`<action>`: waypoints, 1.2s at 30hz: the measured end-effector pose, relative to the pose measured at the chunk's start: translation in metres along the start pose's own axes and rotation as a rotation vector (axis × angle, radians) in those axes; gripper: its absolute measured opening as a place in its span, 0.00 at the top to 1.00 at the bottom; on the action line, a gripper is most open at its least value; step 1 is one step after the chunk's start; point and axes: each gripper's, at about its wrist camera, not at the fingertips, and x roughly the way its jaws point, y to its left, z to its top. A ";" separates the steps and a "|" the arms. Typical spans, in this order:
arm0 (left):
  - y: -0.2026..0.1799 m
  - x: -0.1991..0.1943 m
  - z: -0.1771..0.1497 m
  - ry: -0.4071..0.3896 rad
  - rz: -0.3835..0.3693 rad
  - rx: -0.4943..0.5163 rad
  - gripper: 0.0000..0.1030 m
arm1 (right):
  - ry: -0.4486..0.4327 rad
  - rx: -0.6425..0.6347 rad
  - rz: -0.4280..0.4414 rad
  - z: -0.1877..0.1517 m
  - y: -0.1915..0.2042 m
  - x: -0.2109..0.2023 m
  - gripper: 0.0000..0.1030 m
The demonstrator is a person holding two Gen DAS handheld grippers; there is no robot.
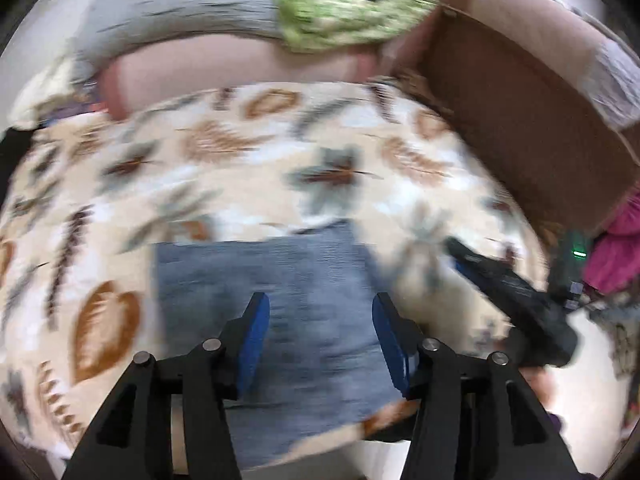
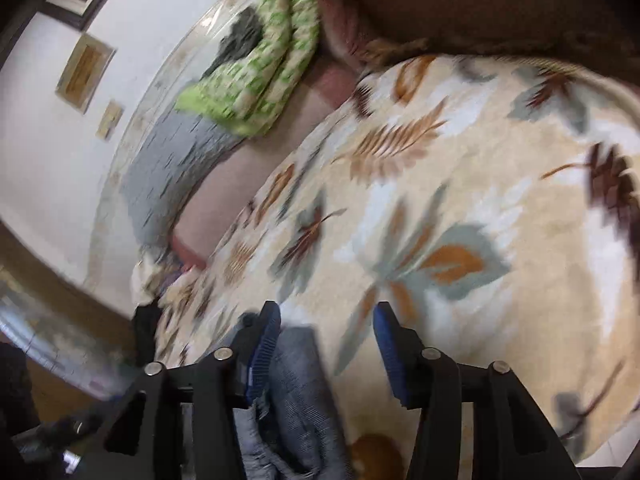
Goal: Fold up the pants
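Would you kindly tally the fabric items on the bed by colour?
Blue-grey pants: 1
Leaf-print blanket: 1
Green patterned cloth: 1
Grey cloth: 1
Total: 4

Black claw (image 1: 320,316) arms, ribbed blue pads (image 2: 264,344), silver screws.

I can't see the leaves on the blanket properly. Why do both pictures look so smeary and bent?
Left wrist view: the leaf blanket and the jeans are smeared sideways by motion blur, and the fisheye lens bends the edges round. Right wrist view: also blurred, tilted, with the green cloth streaky; the nearby blue finger pads look a little sharper.
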 end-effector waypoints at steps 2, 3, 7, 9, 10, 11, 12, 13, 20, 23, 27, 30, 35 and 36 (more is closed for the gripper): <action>0.028 0.006 -0.010 0.023 0.059 -0.043 0.47 | 0.077 -0.049 0.037 -0.007 0.014 0.016 0.29; 0.040 0.012 -0.016 0.046 0.081 -0.061 0.47 | 0.103 -0.062 0.056 -0.010 0.018 0.020 0.29; 0.073 0.032 -0.049 0.121 0.127 -0.114 0.47 | 0.223 -0.117 0.052 -0.026 0.029 0.046 0.27; 0.088 0.039 -0.064 0.138 0.148 -0.149 0.47 | 0.262 -0.122 0.054 -0.033 0.029 0.055 0.27; 0.094 0.040 -0.070 0.134 0.160 -0.162 0.47 | 0.282 -0.132 0.055 -0.036 0.031 0.058 0.27; 0.100 0.042 -0.075 0.133 0.159 -0.178 0.47 | 0.296 -0.152 0.044 -0.040 0.032 0.061 0.27; 0.102 0.045 -0.077 0.139 0.145 -0.193 0.47 | 0.297 -0.184 0.030 -0.045 0.036 0.062 0.27; 0.104 0.047 -0.081 0.154 0.130 -0.201 0.47 | 0.296 -0.205 0.031 -0.047 0.038 0.062 0.26; 0.089 0.062 -0.090 0.188 0.099 -0.157 0.47 | 0.284 -0.384 0.047 -0.074 0.064 0.050 0.81; 0.091 0.059 -0.089 0.183 0.085 -0.165 0.47 | 0.242 -0.304 0.134 -0.067 0.059 0.032 0.86; 0.090 0.049 -0.086 0.158 0.058 -0.167 0.47 | 0.145 -0.283 0.174 -0.054 0.059 -0.007 0.95; 0.083 0.047 -0.084 0.141 0.042 -0.146 0.47 | 0.117 -0.281 0.146 -0.051 0.050 -0.024 0.96; 0.076 0.062 -0.087 0.167 0.072 -0.127 0.47 | 0.183 -0.251 0.012 -0.060 0.029 -0.007 0.93; 0.078 0.063 -0.088 0.172 0.066 -0.134 0.47 | 0.186 -0.229 0.018 -0.059 0.025 -0.006 0.92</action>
